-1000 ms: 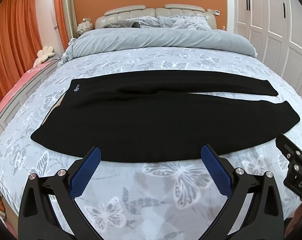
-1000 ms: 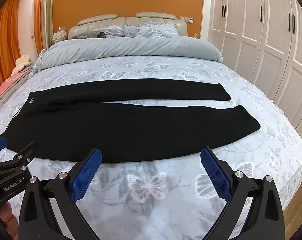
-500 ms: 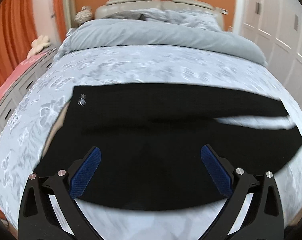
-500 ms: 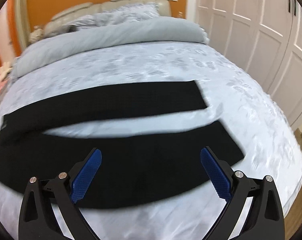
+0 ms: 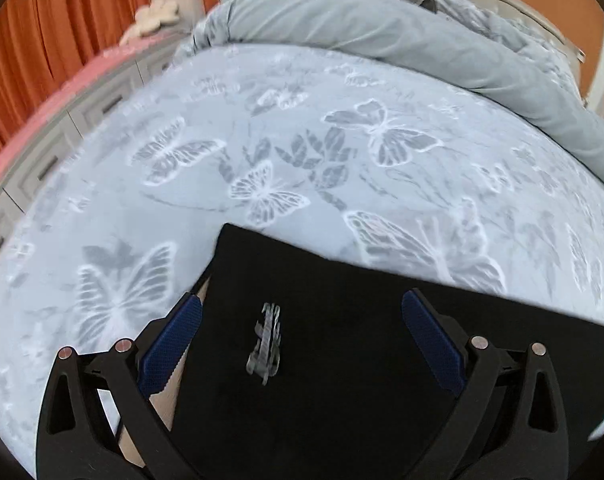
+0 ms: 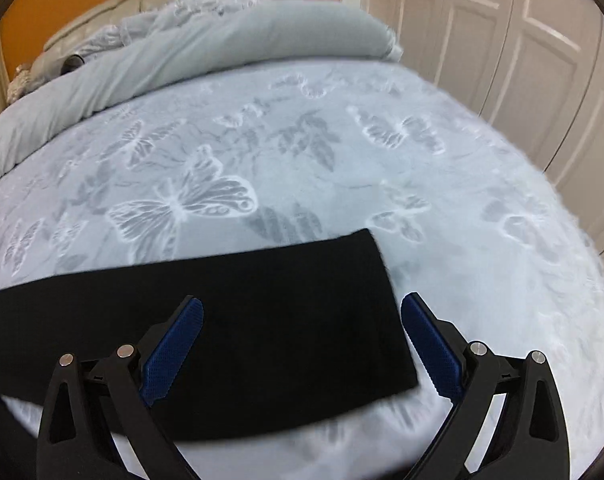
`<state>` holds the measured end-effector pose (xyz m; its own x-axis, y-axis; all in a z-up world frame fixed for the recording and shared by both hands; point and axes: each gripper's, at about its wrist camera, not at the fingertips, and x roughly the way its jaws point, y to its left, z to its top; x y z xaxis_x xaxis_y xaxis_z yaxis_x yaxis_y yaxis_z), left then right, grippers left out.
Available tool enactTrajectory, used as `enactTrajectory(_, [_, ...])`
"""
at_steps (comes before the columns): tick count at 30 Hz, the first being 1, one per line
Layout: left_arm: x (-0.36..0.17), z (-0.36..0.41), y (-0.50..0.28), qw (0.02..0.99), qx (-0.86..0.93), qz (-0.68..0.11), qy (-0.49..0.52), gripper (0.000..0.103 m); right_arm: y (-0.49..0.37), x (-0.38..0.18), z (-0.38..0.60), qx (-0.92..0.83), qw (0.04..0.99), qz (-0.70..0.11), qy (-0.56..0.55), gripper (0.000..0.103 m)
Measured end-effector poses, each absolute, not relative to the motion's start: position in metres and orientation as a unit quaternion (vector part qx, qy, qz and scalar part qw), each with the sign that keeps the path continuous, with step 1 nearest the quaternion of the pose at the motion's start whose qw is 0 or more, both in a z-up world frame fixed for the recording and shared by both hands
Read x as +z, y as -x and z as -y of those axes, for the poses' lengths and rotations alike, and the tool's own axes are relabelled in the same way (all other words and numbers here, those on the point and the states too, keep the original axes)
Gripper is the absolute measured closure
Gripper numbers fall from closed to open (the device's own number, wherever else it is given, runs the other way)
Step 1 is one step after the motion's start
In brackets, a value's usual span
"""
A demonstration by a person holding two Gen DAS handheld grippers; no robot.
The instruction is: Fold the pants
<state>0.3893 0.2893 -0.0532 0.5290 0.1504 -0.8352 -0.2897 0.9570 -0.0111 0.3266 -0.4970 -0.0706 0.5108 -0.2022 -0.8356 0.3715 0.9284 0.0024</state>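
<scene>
Left wrist view: left gripper (image 5: 302, 344), fingers spread wide, above the waistband end of the black pants (image 5: 341, 360) lying flat on the butterfly bedspread (image 5: 302, 140); long axis runs rightward. Right wrist view: right gripper (image 6: 302, 344), fingers likewise apart, over a leg cuff (image 6: 373, 300); the leg extends leftward.

Pants (image 5: 341, 360) lie flat on the bed (image 5: 302, 140). Rolled duvet (image 5: 381, 28) behind them. Wardrobe doors (image 6: 521, 60) right of the bed.
</scene>
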Motion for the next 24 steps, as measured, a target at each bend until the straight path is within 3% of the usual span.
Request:
enactTrajectory(4, [-0.084, -0.301, -0.413, 0.849, 0.116, -0.504, 0.11, 0.005, -0.348, -0.099, 0.51, -0.182, 0.847, -0.489, -0.096, 0.006])
enactTrajectory(7, [-0.088, -0.3, -0.418, 0.858, 0.126, -0.488, 0.098, 0.005, -0.35, -0.108, 0.512, -0.181, 0.855, -0.476, -0.097, 0.005])
enactTrajectory(8, [-0.088, -0.299, -0.418, 0.858, 0.129, -0.488, 0.092, 0.012, -0.349, -0.106, 0.512, -0.174, 0.86, -0.468, -0.101, 0.011])
enactTrajectory(9, [-0.087, -0.296, -0.419, 0.858, 0.141, -0.488, 0.076, 0.048, -0.347, -0.104, 0.511, -0.16, 0.866, -0.464, -0.099, 0.039])
enactTrajectory(10, [-0.086, -0.293, -0.419, 0.858, 0.148, -0.487, 0.062, 0.067, -0.347, -0.1, 0.509, -0.152, 0.869, -0.462, -0.095, 0.083])
enactTrajectory(11, [-0.082, -0.293, -0.418, 0.858, 0.128, -0.492, 0.076, 0.081, -0.347, -0.097, 0.509, -0.139, 0.87, -0.461, -0.105, 0.092])
enactTrajectory(12, [-0.075, -0.293, -0.414, 0.861, 0.121, -0.486, 0.088, 0.09, -0.344, -0.091, 0.51, -0.128, 0.873, -0.455, -0.12, 0.092])
enactTrajectory(13, [-0.066, -0.292, -0.408, 0.866, 0.117, -0.478, 0.091, 0.091, -0.338, -0.078, 0.506, -0.125, 0.882, -0.439, -0.114, 0.093])
enactTrajectory(20, [0.019, -0.298, -0.314, 0.902, 0.048, -0.411, 0.124, 0.093, -0.251, 0.013, 0.482, -0.075, 0.928, -0.357, -0.077, 0.093])
enactTrajectory(24, [0.045, -0.306, -0.237, 0.911, 0.02, -0.397, 0.109, 0.093, -0.185, 0.037, 0.477, -0.052, 0.937, -0.342, -0.048, 0.093])
